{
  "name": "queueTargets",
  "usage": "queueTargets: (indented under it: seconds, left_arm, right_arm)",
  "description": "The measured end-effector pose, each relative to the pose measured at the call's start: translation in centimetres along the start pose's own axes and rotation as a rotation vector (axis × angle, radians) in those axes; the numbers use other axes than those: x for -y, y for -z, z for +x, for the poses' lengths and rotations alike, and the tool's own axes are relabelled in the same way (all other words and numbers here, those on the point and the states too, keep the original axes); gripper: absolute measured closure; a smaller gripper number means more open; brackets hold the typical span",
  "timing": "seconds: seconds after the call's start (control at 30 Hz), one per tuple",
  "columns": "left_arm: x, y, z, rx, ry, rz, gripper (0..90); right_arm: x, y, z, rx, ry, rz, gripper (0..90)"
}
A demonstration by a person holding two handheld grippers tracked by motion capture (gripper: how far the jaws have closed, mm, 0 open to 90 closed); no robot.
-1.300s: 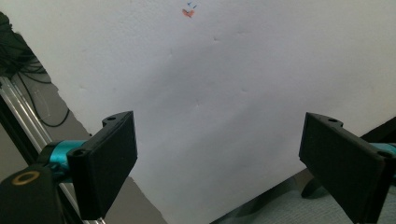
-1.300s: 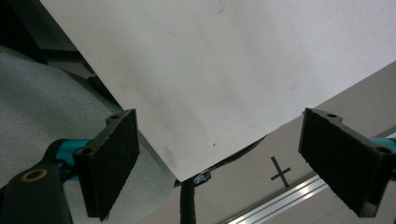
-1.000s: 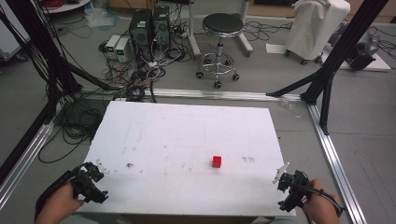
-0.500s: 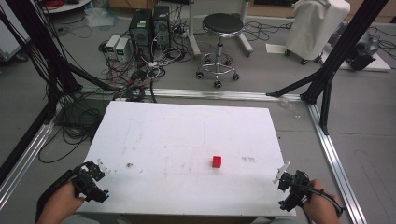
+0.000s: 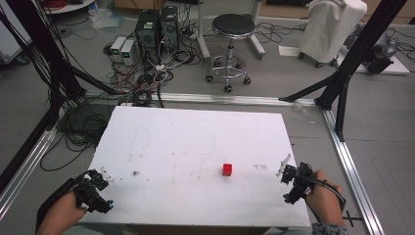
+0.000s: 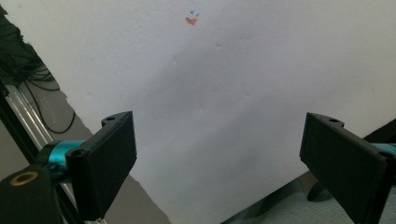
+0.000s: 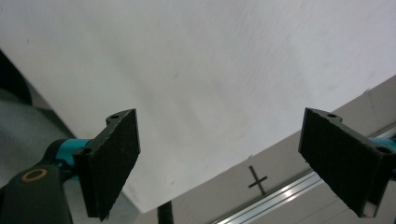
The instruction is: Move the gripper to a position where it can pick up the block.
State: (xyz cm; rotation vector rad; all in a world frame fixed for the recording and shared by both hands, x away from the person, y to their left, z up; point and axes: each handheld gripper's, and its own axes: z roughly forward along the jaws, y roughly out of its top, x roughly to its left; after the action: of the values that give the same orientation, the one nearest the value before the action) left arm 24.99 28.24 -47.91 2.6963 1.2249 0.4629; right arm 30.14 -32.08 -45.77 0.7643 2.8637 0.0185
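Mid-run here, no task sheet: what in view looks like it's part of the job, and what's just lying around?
Likely part of the job:
red cube, alone on the white table
left gripper, open
right gripper, open

Just lying about:
stool
computer towers
floor cables
covered white object

One red cube (image 5: pixel 227 169), one white table (image 5: pixel 195 142), two tools, one stool (image 5: pixel 230 29), two computer towers (image 5: pixel 157 25)

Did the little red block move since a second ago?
No. The red block sits at the same spot on the white table, just left of the faint smudge marks, as before.
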Motion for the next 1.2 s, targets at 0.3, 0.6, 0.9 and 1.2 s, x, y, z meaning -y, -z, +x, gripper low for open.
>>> queueTargets:
  seconds: [0.3, 0.6, 0.9, 1.2]
  left_arm:
    - [-0.1, 0.0, -0.1, 0.004, -0.008, 0.003, 11.2]
    - [-0.1, -0.1, -0.3, 0.003, -0.008, 0.000, 11.2]
    - [-0.2, 0.0, -0.3, 0.002, -0.014, 0.000, 11.2]
    - [-0.2, 0.0, -0.3, 0.003, -0.011, -0.003, 11.3]
  right_arm:
    - [-5.5, 1.7, -1.2, -0.007, 0.096, -0.035, 12.0]
    - [-10.2, 1.1, -1.4, -0.023, 0.173, -0.004, 12.0]
    - [-13.0, 0.7, -1.0, -0.048, 0.237, -0.035, 12.0]
    - [-15.3, -0.3, -0.6, -0.061, 0.275, -0.033, 12.1]
